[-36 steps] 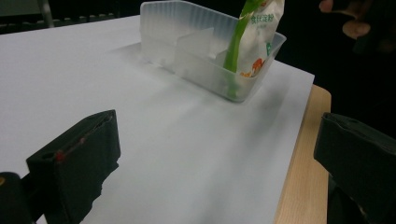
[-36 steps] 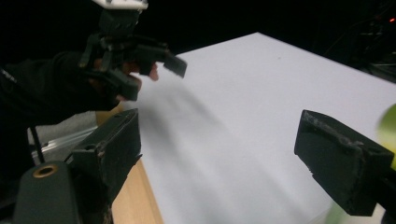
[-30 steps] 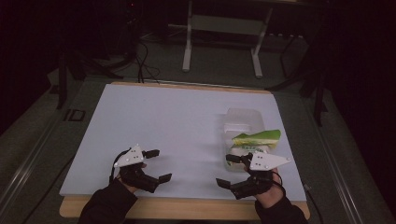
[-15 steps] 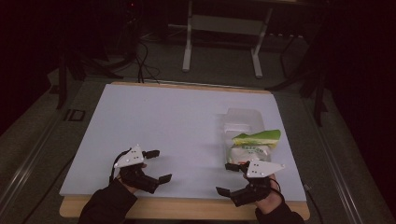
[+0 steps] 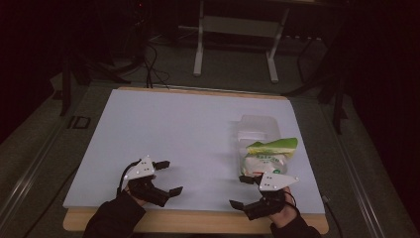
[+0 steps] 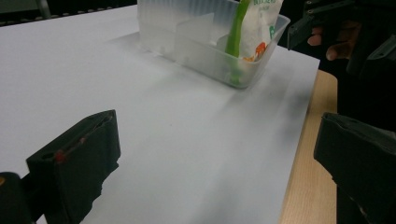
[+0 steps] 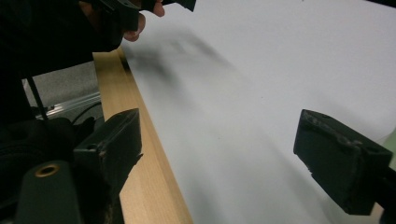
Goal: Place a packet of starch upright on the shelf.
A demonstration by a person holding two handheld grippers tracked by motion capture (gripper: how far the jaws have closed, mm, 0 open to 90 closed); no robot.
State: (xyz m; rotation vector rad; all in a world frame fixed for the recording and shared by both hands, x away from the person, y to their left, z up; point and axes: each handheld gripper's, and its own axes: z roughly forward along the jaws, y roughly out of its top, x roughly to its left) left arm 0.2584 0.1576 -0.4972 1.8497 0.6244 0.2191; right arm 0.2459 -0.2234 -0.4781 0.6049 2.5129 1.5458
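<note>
A clear plastic container [image 5: 257,130] stands on the right half of the white table top [image 5: 178,129], with a green and white bag [image 5: 270,154] lying in its near part. The left gripper view has the same container [image 6: 205,51] and bag [image 6: 264,21] ahead. My right gripper [image 5: 238,191] hovers open just in front of the bag, near the front edge, holding nothing. My left gripper [image 5: 171,176] is open and bare over the near left of the table. Wide-apart black jaws show in both gripper views [image 6: 210,158] [image 7: 219,154].
A wooden strip [image 5: 198,220] runs along the table's front edge. Behind the table stand a white metal frame [image 5: 235,29] and dark cables [image 5: 151,64] on the floor. The person's other hand [image 7: 140,18] appears at the top left of the right gripper view.
My right gripper has drawn back from the bag toward the front edge, still open. The left gripper has stayed put.
</note>
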